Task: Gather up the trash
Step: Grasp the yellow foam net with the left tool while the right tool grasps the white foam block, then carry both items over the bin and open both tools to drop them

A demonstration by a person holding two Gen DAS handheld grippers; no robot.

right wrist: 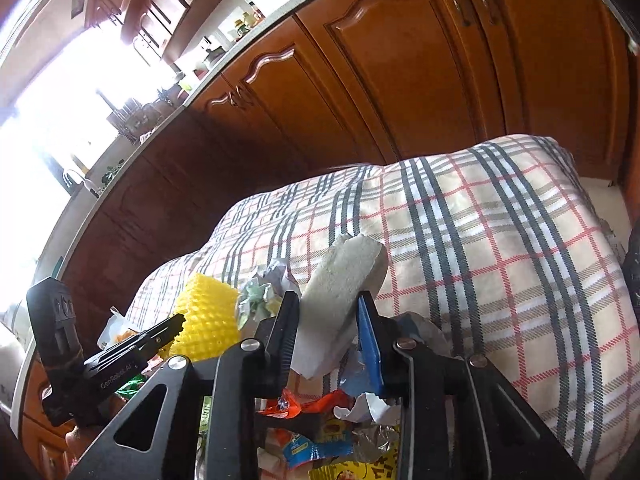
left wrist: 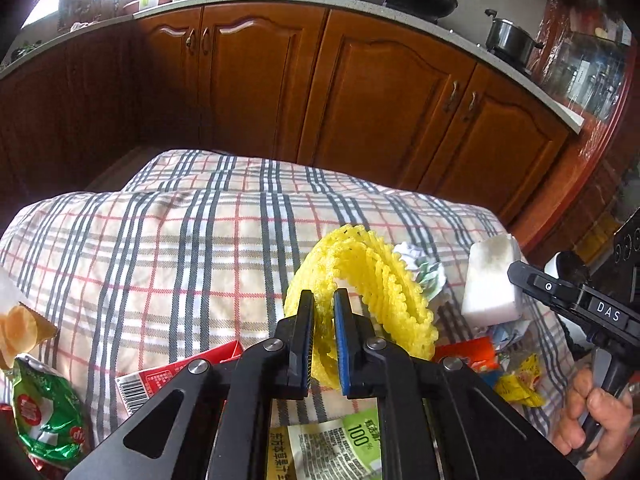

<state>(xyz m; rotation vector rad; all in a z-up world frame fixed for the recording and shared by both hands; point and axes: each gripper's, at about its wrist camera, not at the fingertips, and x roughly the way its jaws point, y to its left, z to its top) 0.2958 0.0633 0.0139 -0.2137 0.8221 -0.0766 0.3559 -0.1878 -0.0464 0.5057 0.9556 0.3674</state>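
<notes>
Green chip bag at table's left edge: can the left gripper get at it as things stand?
Probably not yet. The left gripper is shut on the yellow foam net, so its jaws are occupied. The green chip bag itself lies uncovered on the plaid cloth.

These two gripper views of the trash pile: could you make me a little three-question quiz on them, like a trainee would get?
1. True or false: the left gripper is shut on the yellow foam net.
2. What does the right gripper hold? A) a green snack bag B) the white foam block C) a red carton
3. Fill in: the trash lies on a ____ cloth.

Key
1. True: its fingers pinch the net's edge.
2. B: the block sits tilted between the jaws.
3. Plaid (checked).
</notes>
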